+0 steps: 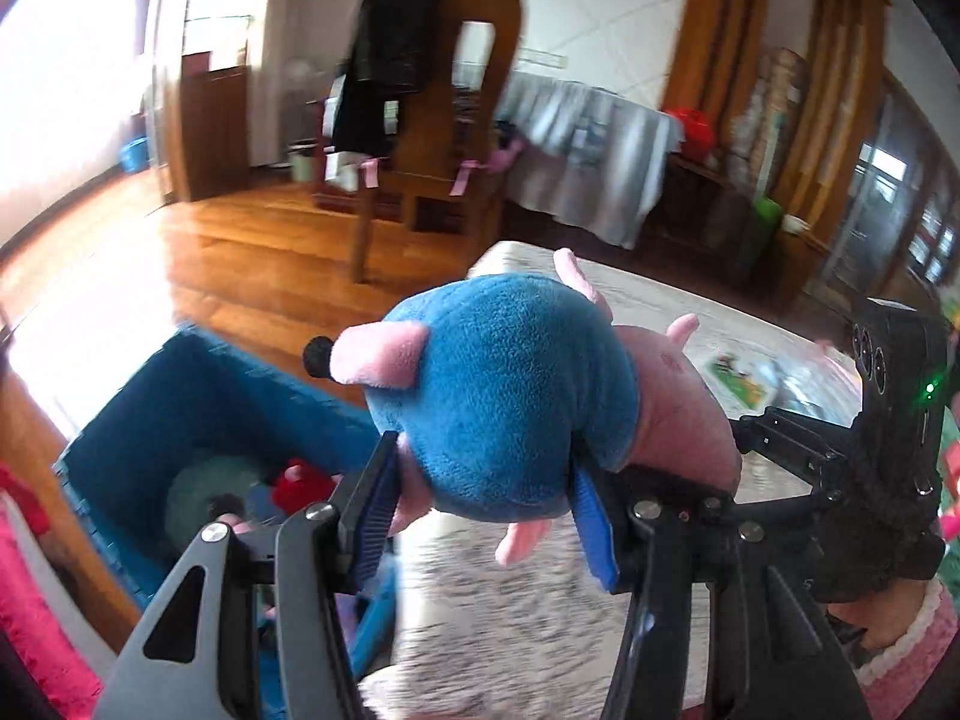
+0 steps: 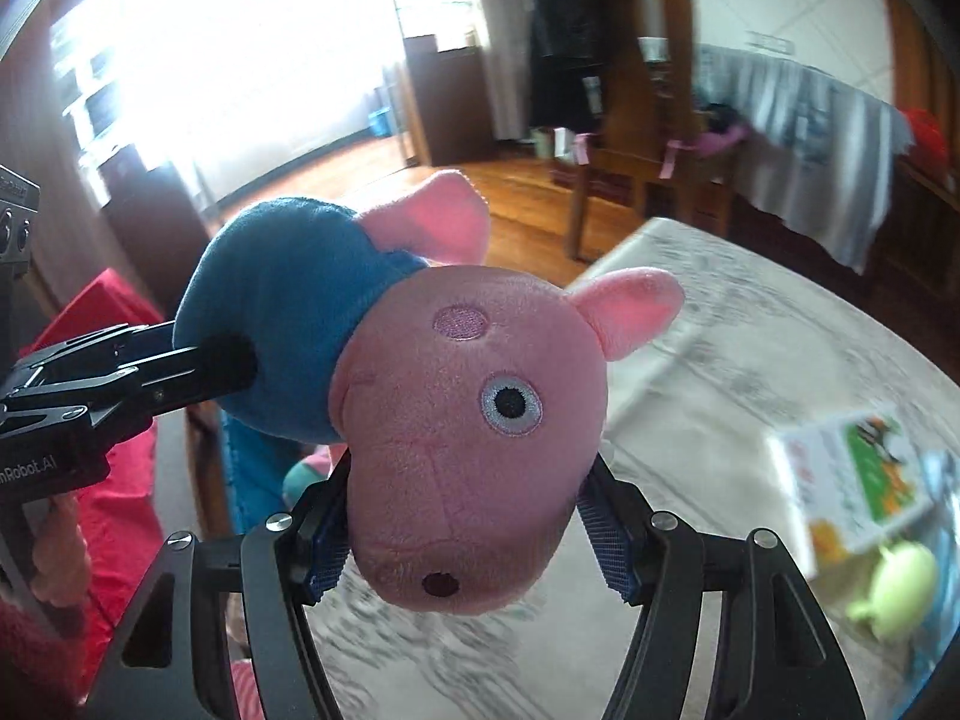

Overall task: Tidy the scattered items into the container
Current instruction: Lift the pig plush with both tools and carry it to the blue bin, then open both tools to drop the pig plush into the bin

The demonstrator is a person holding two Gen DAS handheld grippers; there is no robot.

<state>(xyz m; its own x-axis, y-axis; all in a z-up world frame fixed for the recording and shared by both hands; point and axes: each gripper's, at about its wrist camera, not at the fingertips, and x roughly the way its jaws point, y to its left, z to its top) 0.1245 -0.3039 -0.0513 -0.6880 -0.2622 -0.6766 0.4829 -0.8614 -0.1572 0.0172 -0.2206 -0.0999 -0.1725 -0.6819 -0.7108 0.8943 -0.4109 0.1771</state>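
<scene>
The soft pink plush pig in a blue fabric dress [image 1: 510,402] is pinched at its body by the left gripper [image 1: 480,516] and at its snout by the right gripper [image 2: 462,528], held above the pale patterned cloth-covered table [image 2: 750,348]. It is judged light, squashy, non-fragile; a mid-body grip is preferred. At 8 o'clock in the left view, the blue fabric storage bin [image 1: 198,378] is seen, already part-filled.
</scene>
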